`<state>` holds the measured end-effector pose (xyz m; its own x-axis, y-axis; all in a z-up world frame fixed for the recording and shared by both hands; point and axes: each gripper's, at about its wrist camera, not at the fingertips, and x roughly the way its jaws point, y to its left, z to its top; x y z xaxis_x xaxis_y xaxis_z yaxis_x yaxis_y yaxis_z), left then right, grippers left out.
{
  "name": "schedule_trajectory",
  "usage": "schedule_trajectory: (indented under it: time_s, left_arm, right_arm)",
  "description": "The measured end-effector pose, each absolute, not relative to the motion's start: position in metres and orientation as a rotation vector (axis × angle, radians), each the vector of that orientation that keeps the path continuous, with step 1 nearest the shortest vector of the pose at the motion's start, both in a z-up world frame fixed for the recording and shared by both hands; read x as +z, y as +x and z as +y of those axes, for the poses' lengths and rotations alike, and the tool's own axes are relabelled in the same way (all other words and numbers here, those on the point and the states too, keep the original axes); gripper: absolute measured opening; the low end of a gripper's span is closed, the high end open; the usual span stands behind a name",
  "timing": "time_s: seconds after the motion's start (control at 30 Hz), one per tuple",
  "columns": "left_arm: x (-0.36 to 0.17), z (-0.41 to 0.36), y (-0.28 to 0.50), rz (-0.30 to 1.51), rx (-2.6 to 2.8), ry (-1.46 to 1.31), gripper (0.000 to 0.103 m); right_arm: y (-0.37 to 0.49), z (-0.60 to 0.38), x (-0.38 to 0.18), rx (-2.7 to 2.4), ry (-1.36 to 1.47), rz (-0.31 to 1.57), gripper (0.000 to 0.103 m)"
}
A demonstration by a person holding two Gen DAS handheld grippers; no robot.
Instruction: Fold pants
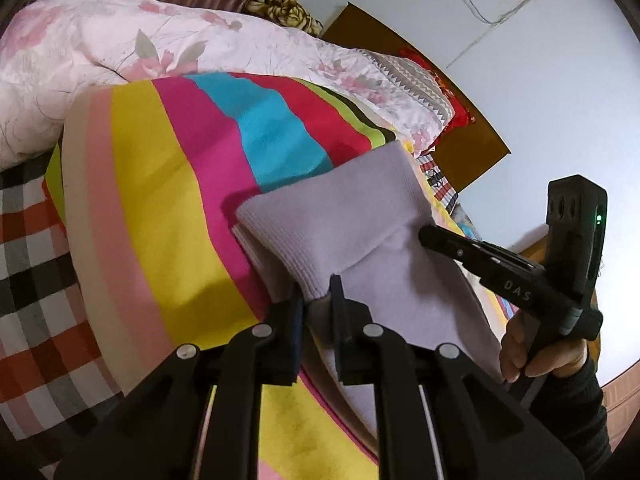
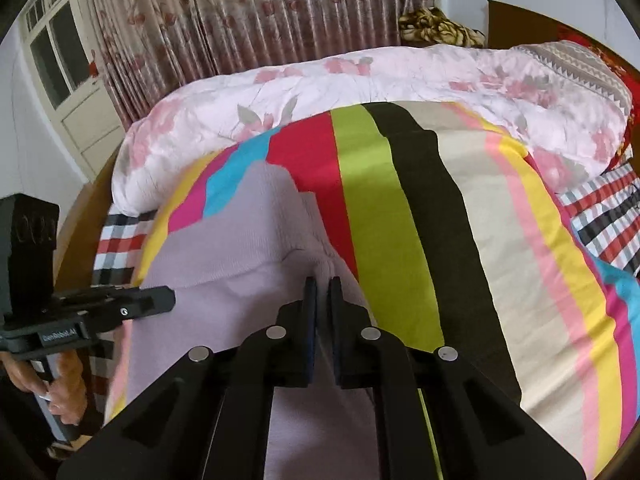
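Left wrist view: a striped sheet in yellow, magenta, blue and red bands covers the bed, with a checked cloth showing past its left edge and a pink flowered quilt bunched along the far edge. A brown headboard stands against a pale wall. The lilac pants lie on the sheet near its right edge; the left gripper is clamped on their ribbed hem, and the right gripper bites the cloth beside it, held by a hand

Right wrist view: flowered curtains hang behind the bed and a white door stands at left. The right gripper is pinched together on a bunched fold of the pants, which lie on the sheet toward its left edge; the left gripper grips their left side
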<state>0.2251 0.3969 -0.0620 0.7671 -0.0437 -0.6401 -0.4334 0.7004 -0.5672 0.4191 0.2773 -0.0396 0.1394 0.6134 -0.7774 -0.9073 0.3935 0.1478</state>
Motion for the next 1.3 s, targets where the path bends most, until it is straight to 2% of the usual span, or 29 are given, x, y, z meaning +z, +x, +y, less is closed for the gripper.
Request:
schedule_trajectory:
  time_s: [0.03, 0.1, 0.13, 0.17, 0.23, 0.3, 0.37, 0.43, 0.6, 0.63, 0.67, 0.7, 0.8, 0.93, 1.07, 1.2, 1.3]
  left_arm:
    - [-0.063, 0.397, 0.225, 0.674, 0.238, -0.782, 0.013]
    - [-0.063, 0.398, 0.224, 0.677, 0.253, -0.792, 0.02]
    - [-0.06, 0.398, 0.221, 0.682, 0.288, -0.788, 0.03]
    - [-0.056, 0.397, 0.215, 0.675, 0.323, -0.777, 0.035]
    - [-0.042, 0.392, 0.203, 0.645, 0.407, -0.719, 0.053]
    - [-0.021, 0.382, 0.192, 0.593, 0.452, -0.623, 0.065]
    - [-0.005, 0.369, 0.191, 0.557, 0.392, -0.575, 0.069]
    - [0.003, 0.35, 0.201, 0.56, 0.259, -0.53, 0.078]
    - [-0.026, 0.311, 0.241, 0.765, 0.136, -0.417, 0.08]
    - [-0.038, 0.308, 0.246, 0.81, 0.138, -0.416, 0.08]
    - [-0.049, 0.306, 0.25, 0.84, 0.145, -0.4, 0.08]
    - [-0.05, 0.303, 0.252, 0.848, 0.144, -0.371, 0.08]
    - [-0.047, 0.303, 0.252, 0.857, 0.149, -0.354, 0.081]
    - [-0.052, 0.295, 0.257, 0.878, 0.128, -0.303, 0.092]
    - [-0.056, 0.291, 0.257, 0.886, 0.143, -0.251, 0.094]
    - [-0.047, 0.283, 0.256, 0.908, 0.233, -0.195, 0.094]
    - [-0.017, 0.261, 0.249, 0.82, 0.245, -0.098, 0.095]
  right_arm:
    - [0.418, 0.277, -0.039, 1.146, -0.403, 0.883, 0.014]
    - [0.418, 0.275, -0.036, 1.139, -0.406, 0.893, 0.035]
    - [0.418, 0.271, -0.033, 1.118, -0.404, 0.897, 0.059]
    - [0.417, 0.26, -0.025, 1.087, -0.375, 0.887, 0.062]
    - [0.406, 0.235, -0.009, 1.096, -0.33, 0.855, 0.062]
    - [0.388, 0.211, -0.001, 1.077, -0.354, 0.829, 0.062]
    - [0.359, 0.184, -0.001, 1.06, -0.392, 0.835, 0.062]
    - [0.329, 0.163, -0.006, 1.033, -0.433, 0.845, 0.062]
    - [0.261, 0.125, -0.042, 0.898, -0.553, 0.896, 0.062]
    - [0.244, 0.121, -0.051, 0.888, -0.568, 0.894, 0.06]
    - [0.235, 0.119, -0.052, 0.887, -0.557, 0.873, 0.05]
    - [0.224, 0.115, -0.052, 0.881, -0.544, 0.862, 0.048]
    - [0.208, 0.102, -0.037, 0.9, -0.496, 0.844, 0.048]
    - [0.195, 0.077, -0.029, 0.907, -0.389, 0.825, 0.048]
    - [0.189, 0.078, -0.054, 0.868, -0.436, 0.904, 0.049]
    - [0.176, 0.061, -0.036, 0.924, -0.384, 0.903, 0.048]
    - [0.193, 0.021, -0.014, 0.793, -0.298, 0.836, 0.06]
